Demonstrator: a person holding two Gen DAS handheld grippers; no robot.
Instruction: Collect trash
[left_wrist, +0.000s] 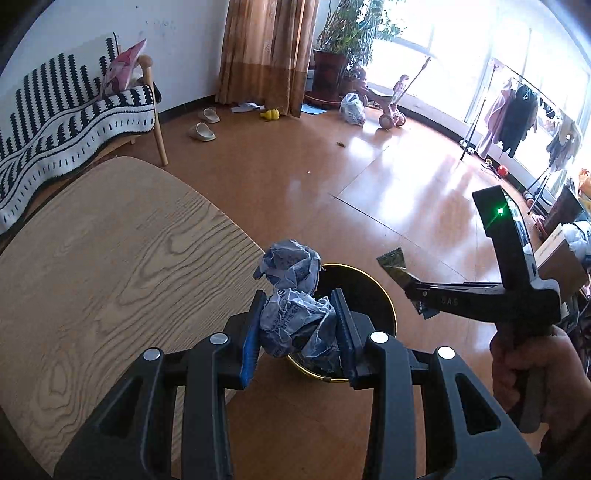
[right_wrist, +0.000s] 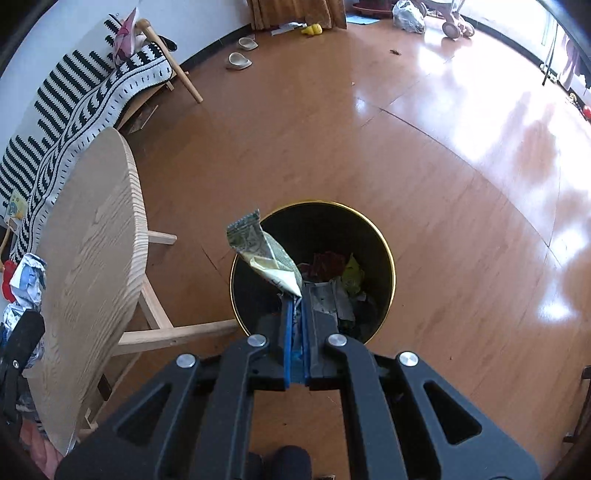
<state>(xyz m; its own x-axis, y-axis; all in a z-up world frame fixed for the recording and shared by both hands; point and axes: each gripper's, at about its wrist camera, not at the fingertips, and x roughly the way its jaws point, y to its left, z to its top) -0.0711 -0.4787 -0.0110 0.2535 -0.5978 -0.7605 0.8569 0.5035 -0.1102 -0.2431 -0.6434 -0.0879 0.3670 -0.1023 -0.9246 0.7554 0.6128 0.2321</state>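
My left gripper (left_wrist: 300, 301) is shut on a crumpled grey-blue plastic bag (left_wrist: 291, 291) and holds it over the near rim of a black trash bin with a gold rim (left_wrist: 384, 295). My right gripper (right_wrist: 295, 299) is shut on a green and cream snack wrapper (right_wrist: 264, 254) and holds it above the bin (right_wrist: 392, 273), which has several pieces of trash inside. In the left wrist view the right gripper (left_wrist: 415, 291) holds the wrapper (left_wrist: 393, 264) to the right of the bin. The bag also shows at the left edge of the right wrist view (right_wrist: 26, 291).
A round wooden table (left_wrist: 110, 258) stands left of the bin, also in the right wrist view (right_wrist: 92, 266). A sofa with a black-and-white throw (left_wrist: 55, 129) is behind it. Slippers (left_wrist: 202, 131), a plastic bag (left_wrist: 352, 109), a toy tricycle (left_wrist: 388, 107) and a clothes rack (left_wrist: 517, 114) stand farther off on the wooden floor.
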